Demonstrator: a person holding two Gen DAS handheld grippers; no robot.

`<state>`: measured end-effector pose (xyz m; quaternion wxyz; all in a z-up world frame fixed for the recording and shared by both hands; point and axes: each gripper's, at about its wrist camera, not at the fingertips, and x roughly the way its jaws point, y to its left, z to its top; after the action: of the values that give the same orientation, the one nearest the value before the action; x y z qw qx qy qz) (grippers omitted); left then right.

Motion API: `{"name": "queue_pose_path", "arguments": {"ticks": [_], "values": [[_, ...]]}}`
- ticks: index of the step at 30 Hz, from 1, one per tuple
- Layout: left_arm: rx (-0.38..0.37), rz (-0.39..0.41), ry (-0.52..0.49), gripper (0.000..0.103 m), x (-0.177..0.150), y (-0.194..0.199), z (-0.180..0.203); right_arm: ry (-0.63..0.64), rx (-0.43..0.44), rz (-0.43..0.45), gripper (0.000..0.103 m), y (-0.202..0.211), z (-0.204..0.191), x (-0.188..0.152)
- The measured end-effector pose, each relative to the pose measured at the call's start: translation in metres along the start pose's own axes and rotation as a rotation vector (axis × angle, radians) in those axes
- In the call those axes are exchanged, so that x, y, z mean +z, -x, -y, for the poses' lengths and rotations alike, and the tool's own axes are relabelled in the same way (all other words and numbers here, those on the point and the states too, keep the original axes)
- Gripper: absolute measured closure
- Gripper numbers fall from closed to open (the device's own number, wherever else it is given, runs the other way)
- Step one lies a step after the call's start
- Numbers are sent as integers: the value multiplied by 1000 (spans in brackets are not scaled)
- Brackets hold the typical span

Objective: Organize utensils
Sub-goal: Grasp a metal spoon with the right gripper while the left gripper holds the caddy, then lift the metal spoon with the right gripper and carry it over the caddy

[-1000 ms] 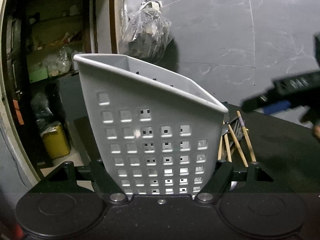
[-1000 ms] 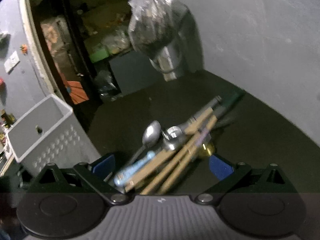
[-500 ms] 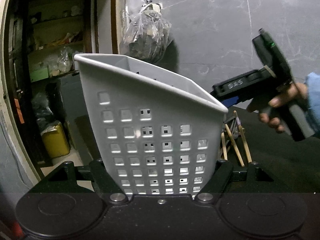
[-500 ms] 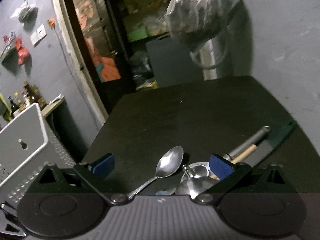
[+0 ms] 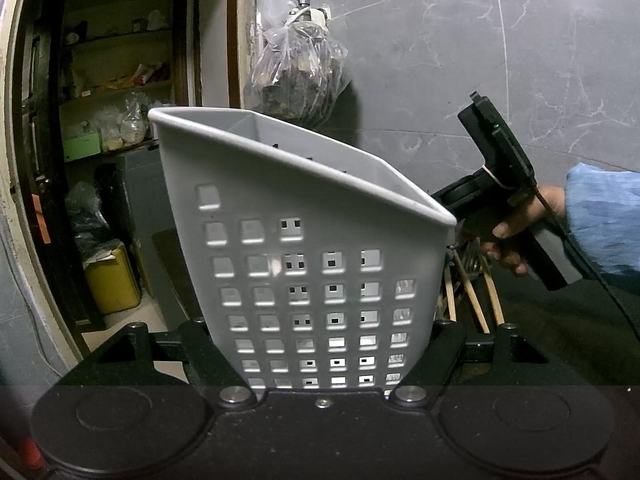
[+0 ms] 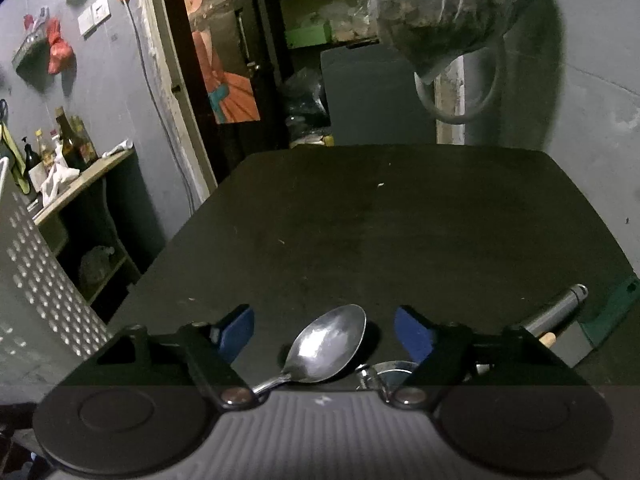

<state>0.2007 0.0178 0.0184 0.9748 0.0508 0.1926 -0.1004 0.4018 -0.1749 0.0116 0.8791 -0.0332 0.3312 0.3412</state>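
Left claw [image 5: 324,364] clamped on grey perforated plastic caddy [image 5: 304,248], held tilted above dark worktop [image 6: 380,232]. Right claw [image 6: 324,336] closing, pads not touching shiny steel spoon [image 6: 328,346] lying between them on worktop. Risk: bowl curved, slick; pads may slip, flick spoon into adjacent utensils.
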Motion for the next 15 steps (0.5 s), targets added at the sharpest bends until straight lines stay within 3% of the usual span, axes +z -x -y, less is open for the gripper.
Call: {"name": "queue_pose_path", "arguments": {"ticks": [7,15], "values": [[6,1,2,27,-1,0,1,-15,5,-33,28,-10,4,-5],[11,3,4,27,-2,2,1,-13,14,-41,68,-13,1,-2]]}}
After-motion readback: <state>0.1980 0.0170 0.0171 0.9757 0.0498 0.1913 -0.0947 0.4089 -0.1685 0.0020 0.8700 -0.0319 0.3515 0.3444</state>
